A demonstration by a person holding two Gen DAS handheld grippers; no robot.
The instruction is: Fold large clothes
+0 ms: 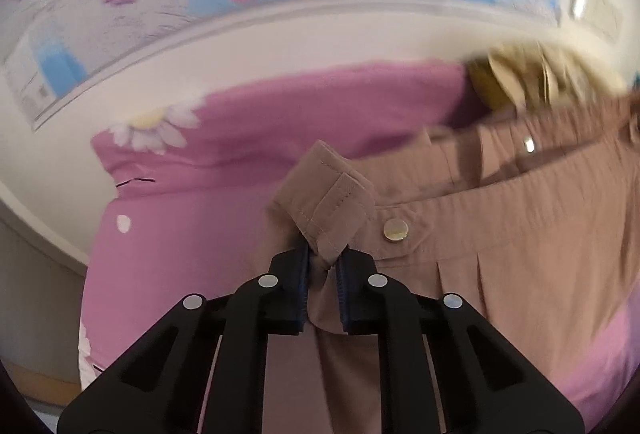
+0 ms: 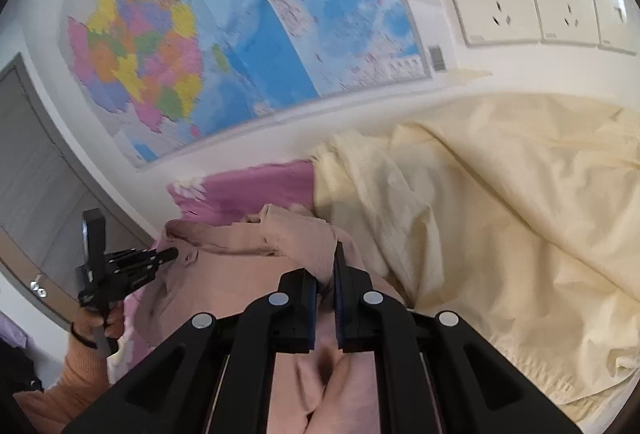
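Note:
A dusty-pink garment (image 1: 520, 234) with a round metal snap (image 1: 395, 229) lies across a magenta sheet (image 1: 248, 138). My left gripper (image 1: 323, 266) is shut on a folded, stitched corner of this garment, cloth pinched between its blue pads. In the right wrist view the same garment (image 2: 224, 274) spreads in front of me. My right gripper (image 2: 325, 286) is shut on a bunched fold of it. The left gripper (image 2: 170, 255) shows there at the garment's left edge, held by a hand with an orange sleeve (image 2: 80, 366).
A cream-yellow cloth (image 2: 500, 214) is heaped to the right of the pink garment. A coloured map (image 2: 240, 34) hangs on the white wall behind, with wall sockets (image 2: 496, 2) to its right. A grey cabinet (image 2: 36, 170) stands at the left.

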